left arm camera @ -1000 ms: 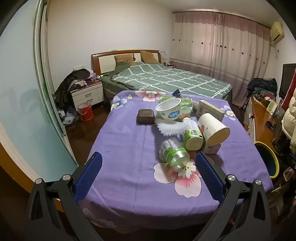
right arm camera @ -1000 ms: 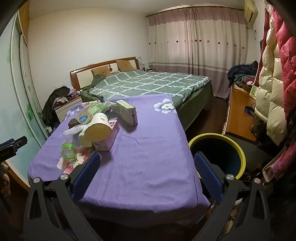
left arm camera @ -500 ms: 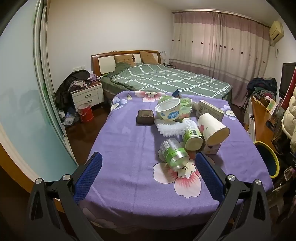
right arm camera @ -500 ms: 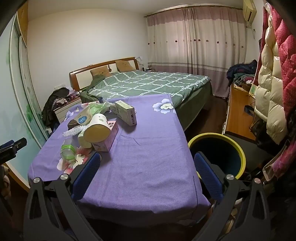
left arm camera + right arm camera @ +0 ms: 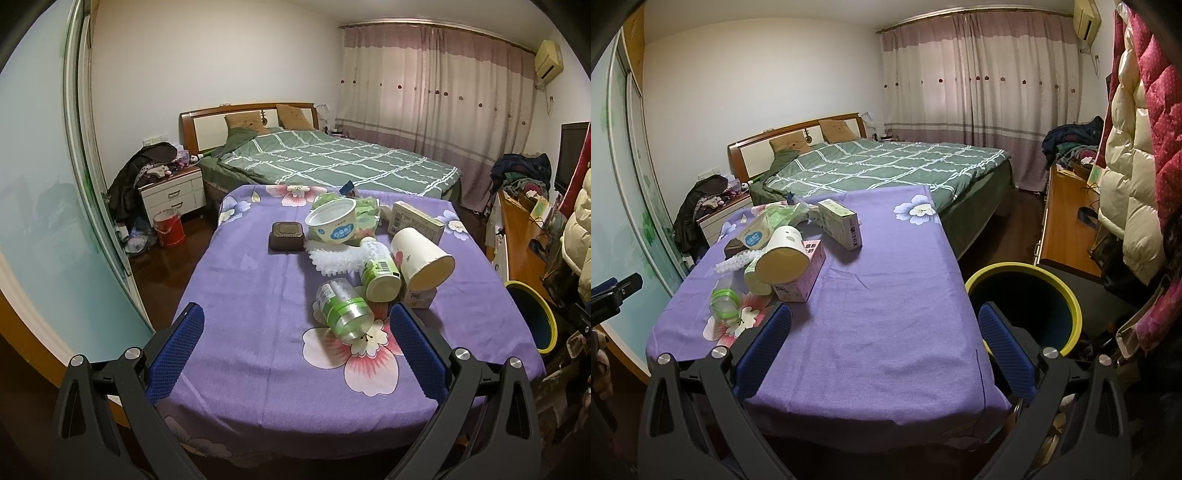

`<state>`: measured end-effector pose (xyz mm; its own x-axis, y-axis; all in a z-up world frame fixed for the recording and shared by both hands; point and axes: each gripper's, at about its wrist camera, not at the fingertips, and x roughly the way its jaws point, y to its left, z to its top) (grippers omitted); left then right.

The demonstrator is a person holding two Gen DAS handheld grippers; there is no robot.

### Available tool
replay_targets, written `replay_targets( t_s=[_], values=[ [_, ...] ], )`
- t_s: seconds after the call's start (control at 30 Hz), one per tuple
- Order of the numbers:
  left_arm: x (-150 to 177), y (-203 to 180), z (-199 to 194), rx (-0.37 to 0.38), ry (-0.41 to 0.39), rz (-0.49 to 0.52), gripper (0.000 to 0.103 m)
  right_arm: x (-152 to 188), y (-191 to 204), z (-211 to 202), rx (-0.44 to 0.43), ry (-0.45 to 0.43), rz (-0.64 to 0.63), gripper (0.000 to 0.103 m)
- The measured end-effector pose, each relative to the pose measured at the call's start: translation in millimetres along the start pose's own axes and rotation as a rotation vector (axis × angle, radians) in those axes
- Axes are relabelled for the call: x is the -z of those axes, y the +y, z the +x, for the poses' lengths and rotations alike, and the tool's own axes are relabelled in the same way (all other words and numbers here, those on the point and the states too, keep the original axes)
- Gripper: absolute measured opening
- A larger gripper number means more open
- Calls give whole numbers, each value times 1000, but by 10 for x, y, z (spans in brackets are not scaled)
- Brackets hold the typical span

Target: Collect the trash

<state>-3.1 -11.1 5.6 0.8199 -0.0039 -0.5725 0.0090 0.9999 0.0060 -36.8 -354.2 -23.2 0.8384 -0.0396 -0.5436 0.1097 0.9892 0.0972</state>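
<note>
Trash lies in a heap on the purple flowered tablecloth: a clear bottle with a green label, a white-green bottle, a paper cup on its side, a white bowl, a brown lidded box, a carton and a white frilly strip. My left gripper hangs open before the table's near edge, short of the clear bottle. My right gripper is open over the table's near right corner. The cup rests on a pink box. A yellow-rimmed bin stands right of the table.
A bed with a green checked cover lies behind the table. A white nightstand and a red bucket stand at the left, by a glass sliding door. A wooden desk and hanging padded coats fill the right side.
Both views have shifted only slightly; the grippers stay open and nothing on the table has moved.
</note>
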Motion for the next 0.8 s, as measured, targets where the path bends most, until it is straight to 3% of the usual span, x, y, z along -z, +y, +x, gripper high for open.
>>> replay_targets(
  t_s=[0.8],
  values=[
    [-14, -25, -12, 2, -4, 5, 99, -4, 1, 7, 0, 2, 2, 97]
  ],
)
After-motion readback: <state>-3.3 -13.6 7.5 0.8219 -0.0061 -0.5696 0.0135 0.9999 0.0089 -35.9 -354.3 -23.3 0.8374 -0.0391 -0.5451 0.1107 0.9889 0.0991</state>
